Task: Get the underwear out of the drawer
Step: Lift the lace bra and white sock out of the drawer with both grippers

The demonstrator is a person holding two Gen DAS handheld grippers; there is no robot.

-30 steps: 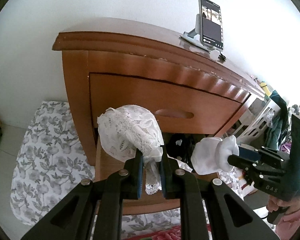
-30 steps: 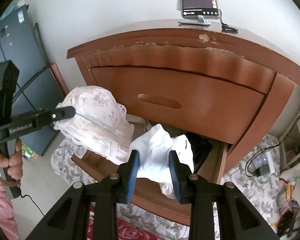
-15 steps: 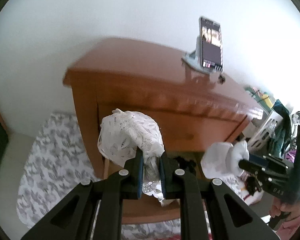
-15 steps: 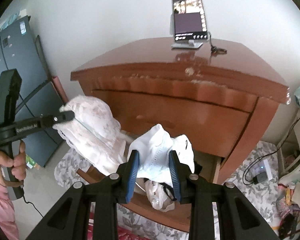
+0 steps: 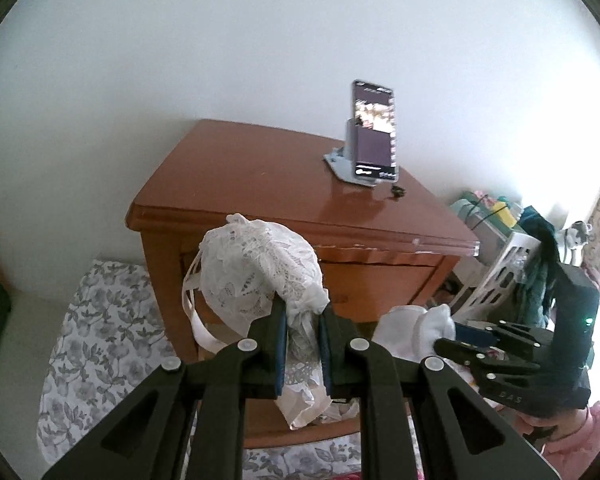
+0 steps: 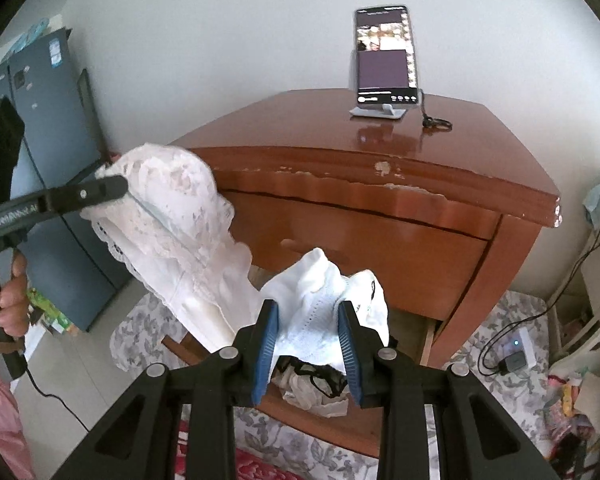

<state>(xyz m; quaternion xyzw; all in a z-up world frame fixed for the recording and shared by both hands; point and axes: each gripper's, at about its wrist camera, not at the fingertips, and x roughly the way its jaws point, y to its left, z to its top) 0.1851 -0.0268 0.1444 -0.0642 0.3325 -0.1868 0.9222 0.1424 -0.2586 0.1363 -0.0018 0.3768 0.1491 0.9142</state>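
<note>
- Wooden dresser (image 6: pixel 400 184): fills the middle of both wrist views, against a white wall, with a phone on a stand (image 6: pixel 384 60) on the far part of its top. Its upper drawer front is shut.
- Open lower drawer (image 6: pixel 332 416): pulled out toward the near side, below both grippers. Some pale and dark garments (image 6: pixel 316 384) lie in it, directly under the right gripper.
- Lace garment (image 5: pixel 260 272): a domed white lace piece, lifted above the drawer and hanging long axis downward, with a strap looping off its left side. In the right wrist view it sits to the left of the other piece, higher, its lower edge trailing toward the drawer's near left corner.
- Plain white underwear (image 6: pixel 324 312): a bunched piece held above the drawer's middle, a fold drooping toward the contents below.
- Left gripper (image 5: pixel 302 344): jaws narrow, pinching a gathered neck of the lace garment, so the bulk billows beyond the tips. It points forward and downward at the dresser front; a hand (image 6: pixel 8 300) grips its handle at the left edge of the right wrist view.
- Right gripper (image 6: pixel 308 340): jaws partly apart, clamped on the thicker wad of white underwear, also angled downward.
- Governing relation: both pieces hang straight over the drawer, so clearing them calls, in my judgement, for travel upward and toward the near side; the lace tail is the part likeliest to snag.
</note>
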